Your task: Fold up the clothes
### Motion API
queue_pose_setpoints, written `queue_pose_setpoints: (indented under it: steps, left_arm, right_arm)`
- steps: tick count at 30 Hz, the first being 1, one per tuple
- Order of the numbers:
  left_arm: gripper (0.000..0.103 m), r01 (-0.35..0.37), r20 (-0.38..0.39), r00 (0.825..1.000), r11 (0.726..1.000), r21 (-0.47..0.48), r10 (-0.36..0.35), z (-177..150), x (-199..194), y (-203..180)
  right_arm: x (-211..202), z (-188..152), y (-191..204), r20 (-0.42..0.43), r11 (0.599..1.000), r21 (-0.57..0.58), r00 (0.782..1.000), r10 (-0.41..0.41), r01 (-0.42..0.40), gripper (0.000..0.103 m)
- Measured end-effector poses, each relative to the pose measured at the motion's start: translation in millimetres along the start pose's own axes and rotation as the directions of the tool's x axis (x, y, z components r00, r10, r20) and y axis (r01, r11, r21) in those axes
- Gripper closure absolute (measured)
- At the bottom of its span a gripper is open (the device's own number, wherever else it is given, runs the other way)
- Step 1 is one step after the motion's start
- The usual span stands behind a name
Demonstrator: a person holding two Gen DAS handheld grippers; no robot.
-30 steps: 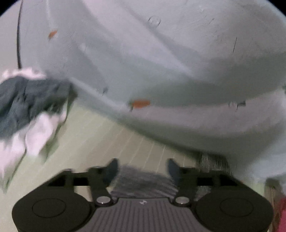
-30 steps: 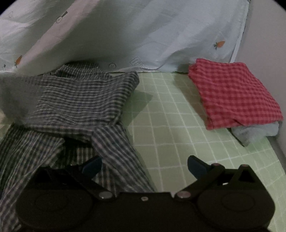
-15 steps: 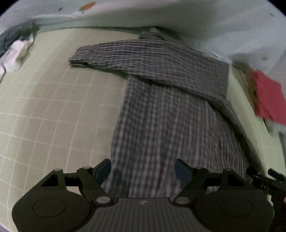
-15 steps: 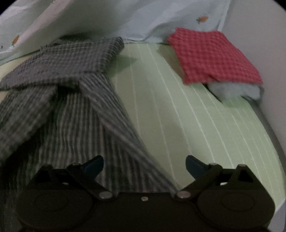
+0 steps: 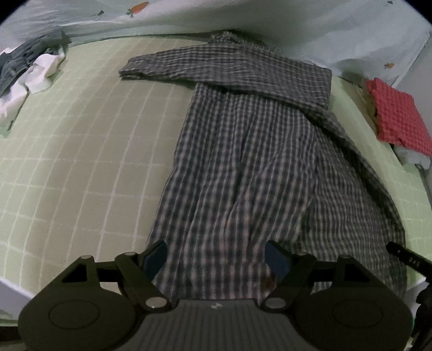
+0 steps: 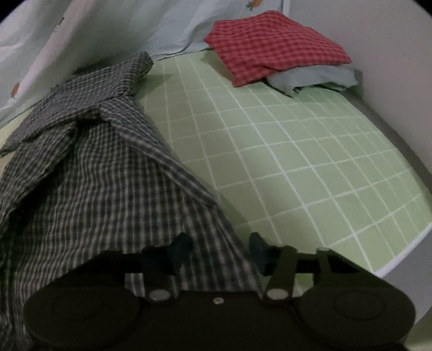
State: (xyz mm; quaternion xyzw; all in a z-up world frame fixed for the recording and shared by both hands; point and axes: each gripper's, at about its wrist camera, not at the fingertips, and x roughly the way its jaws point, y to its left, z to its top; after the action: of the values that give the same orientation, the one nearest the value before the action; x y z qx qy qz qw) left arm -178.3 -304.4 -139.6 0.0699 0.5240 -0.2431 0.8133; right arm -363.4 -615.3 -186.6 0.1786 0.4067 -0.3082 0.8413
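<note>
A grey checked shirt lies lengthwise on the green gridded mat, sleeves folded across its top. My left gripper is open over the shirt's near hem, one finger on each side of the hem's left half. My right gripper is open, its jaws narrower than before, straddling the shirt's right hem corner. The tip of the right gripper shows at the right edge of the left wrist view.
A folded red checked garment lies on a pale blue one at the mat's far right. A loose grey and white pile sits far left. A pale sheet with carrot prints hangs along the back.
Both grippers have drawn back from the shirt's top to its near hem. The right gripper's jaws have narrowed around the hem corner.
</note>
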Motion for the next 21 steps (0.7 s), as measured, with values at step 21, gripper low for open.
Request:
queue_pose_setpoints:
  steps: [21]
  left_arm:
    - [0.023, -0.012, -0.034, 0.999, 0.999, -0.031, 0.011, -30, -17, 26]
  right_arm:
    - [-43, 2, 75, 0.026, 0.927, -0.089, 0.930, 0.367, -0.364, 0.098]
